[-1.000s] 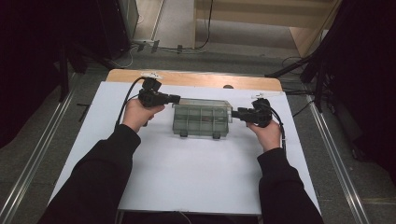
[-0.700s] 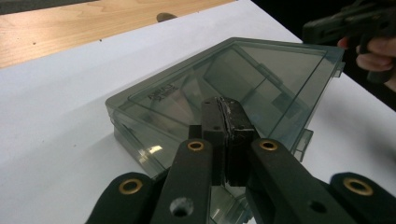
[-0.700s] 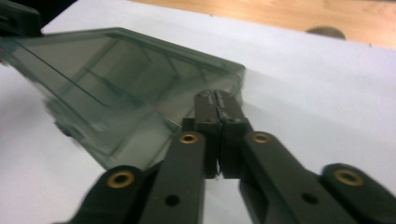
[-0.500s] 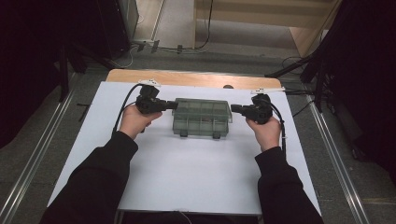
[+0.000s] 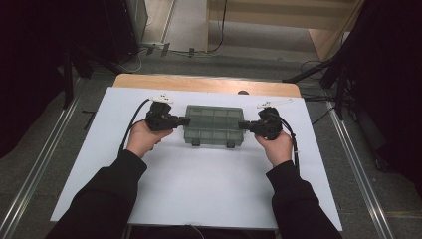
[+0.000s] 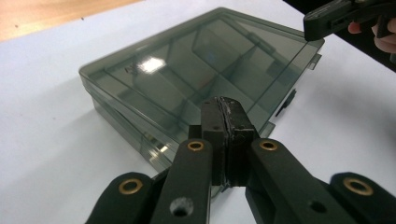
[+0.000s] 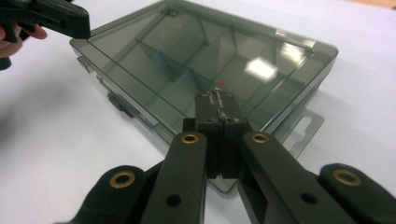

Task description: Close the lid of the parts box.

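A smoky, see-through compartment box [image 5: 214, 124] lies flat with its lid down on the white board [image 5: 199, 189]. My left gripper [image 5: 186, 121] is shut and points at the middle of its left end. My right gripper [image 5: 241, 125] is shut and points at its right end. In the left gripper view the closed tips [image 6: 227, 105] hang over the near edge of the box [image 6: 187, 65], nothing between them, with the other gripper [image 6: 322, 21] across the lid. The right gripper view mirrors this: shut tips [image 7: 217, 97] at the box's edge [image 7: 210, 51]. Whether either tip touches the box I cannot tell.
The white board covers a wooden tabletop [image 5: 209, 82] whose far strip shows behind it. Bare board stretches between the box and me. Metal rails [image 5: 353, 154] run along the floor on both sides, and cables [image 5: 219, 30] lie on the floor beyond the table.
My left gripper has slid nearer to me, from the box's far left corner to the middle of its left end. The right gripper has edged in toward the right end. The box has stayed put.
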`<act>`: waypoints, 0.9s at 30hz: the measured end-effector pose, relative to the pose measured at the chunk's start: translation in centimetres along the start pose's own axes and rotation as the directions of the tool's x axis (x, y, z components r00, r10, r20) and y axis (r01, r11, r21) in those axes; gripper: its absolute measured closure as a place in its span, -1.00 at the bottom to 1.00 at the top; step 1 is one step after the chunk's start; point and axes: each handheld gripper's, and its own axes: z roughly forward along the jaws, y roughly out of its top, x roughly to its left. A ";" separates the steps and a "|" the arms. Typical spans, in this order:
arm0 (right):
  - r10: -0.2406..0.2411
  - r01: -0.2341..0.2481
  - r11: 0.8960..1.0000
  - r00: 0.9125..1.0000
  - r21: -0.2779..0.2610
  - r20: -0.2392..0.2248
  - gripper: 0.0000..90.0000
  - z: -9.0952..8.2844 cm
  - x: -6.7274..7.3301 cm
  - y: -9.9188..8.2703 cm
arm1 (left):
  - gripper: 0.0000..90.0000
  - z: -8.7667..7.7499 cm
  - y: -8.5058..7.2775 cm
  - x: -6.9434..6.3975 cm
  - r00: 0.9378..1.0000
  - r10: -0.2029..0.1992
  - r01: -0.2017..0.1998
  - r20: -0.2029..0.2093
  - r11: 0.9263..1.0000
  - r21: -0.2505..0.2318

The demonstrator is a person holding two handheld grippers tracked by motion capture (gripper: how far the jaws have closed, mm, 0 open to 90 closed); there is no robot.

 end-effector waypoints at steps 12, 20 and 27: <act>0.019 -0.019 1.000 1.000 0.016 0.005 1.00 1.3 -0.3 -1.2 | 0.97 0.8 -1.3 0.0 1.000 -0.011 0.011 0.017 1.000 -0.011; -0.004 0.004 0.999 1.000 0.032 0.015 1.00 2.2 -0.7 -1.8 | 0.97 1.6 -2.3 0.5 0.999 -0.027 0.027 0.019 1.000 0.010; -0.014 0.014 1.000 1.000 0.017 0.012 1.00 2.3 -0.8 -2.1 | 0.98 1.8 -2.4 0.4 1.000 -0.016 0.015 0.015 1.000 0.019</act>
